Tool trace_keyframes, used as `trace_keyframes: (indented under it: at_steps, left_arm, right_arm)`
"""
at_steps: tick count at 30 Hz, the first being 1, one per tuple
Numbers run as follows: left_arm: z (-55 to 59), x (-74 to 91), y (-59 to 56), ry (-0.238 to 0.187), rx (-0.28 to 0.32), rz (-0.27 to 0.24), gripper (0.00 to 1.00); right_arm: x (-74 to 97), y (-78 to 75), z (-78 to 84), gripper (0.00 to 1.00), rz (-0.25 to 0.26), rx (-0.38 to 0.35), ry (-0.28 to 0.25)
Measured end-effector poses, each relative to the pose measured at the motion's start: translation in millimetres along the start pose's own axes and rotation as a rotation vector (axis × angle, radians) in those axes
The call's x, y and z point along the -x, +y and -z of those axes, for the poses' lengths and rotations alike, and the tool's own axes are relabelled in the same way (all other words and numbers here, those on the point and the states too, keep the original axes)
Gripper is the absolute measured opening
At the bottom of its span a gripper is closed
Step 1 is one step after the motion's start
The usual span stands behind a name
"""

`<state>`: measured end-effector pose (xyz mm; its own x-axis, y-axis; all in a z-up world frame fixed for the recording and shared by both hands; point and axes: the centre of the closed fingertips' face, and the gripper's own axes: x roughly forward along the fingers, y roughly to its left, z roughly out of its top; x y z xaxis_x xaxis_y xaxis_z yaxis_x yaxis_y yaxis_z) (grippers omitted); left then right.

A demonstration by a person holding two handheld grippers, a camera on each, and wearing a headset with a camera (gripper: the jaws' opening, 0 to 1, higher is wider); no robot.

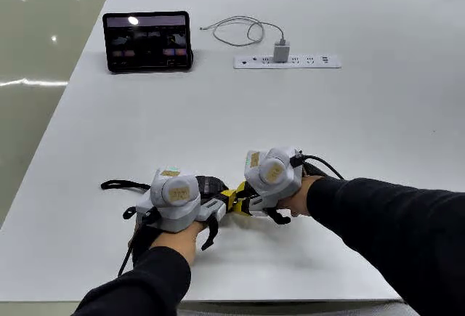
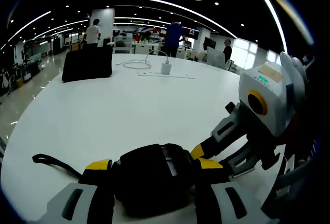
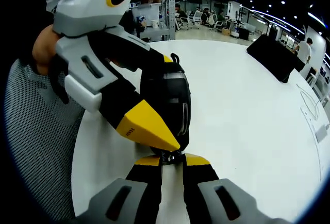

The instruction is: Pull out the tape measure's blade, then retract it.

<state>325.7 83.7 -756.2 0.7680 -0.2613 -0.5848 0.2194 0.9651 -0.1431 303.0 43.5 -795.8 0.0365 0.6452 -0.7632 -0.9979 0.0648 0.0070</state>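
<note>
So, the tape measure (image 2: 154, 183) is clamped across its black case by the left gripper (image 2: 154, 165), with one yellow-tipped jaw pressed on each side. It's found near the front edge of the white table (image 1: 290, 112), down low at the surface; whether it's actually resting there can't be told. Its long axis is laid left-to-right across the person's front. The strap (image 2: 51, 161) is trailed off to the left, and the opposite end is pointed at the right gripper (image 3: 172, 160). That one's jaws are pinched nearly together on a small dark tab (image 3: 171, 154) right at the case's end, which is seen edge-on in the right gripper view. Further back, a tablet (image 1: 147, 41) is propped up, and a power strip (image 1: 287, 61) is laid flat with a charger (image 1: 281, 49) plugged in.
</note>
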Motion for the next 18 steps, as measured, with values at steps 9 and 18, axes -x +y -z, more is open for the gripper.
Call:
trace_keyframes:
  at_steps: [9,18]
  left_arm:
    - [0.4,0.1,0.0,0.001,-0.002,0.002,0.59]
    - [0.6,0.3,-0.2,-0.001,0.000,0.003,0.59]
  right_arm:
    - [-0.4,0.6,0.9,0.10,0.000,-0.011,-0.004]
    - [-0.6,-0.3,1.1,0.11,0.003,-0.016,-0.008]
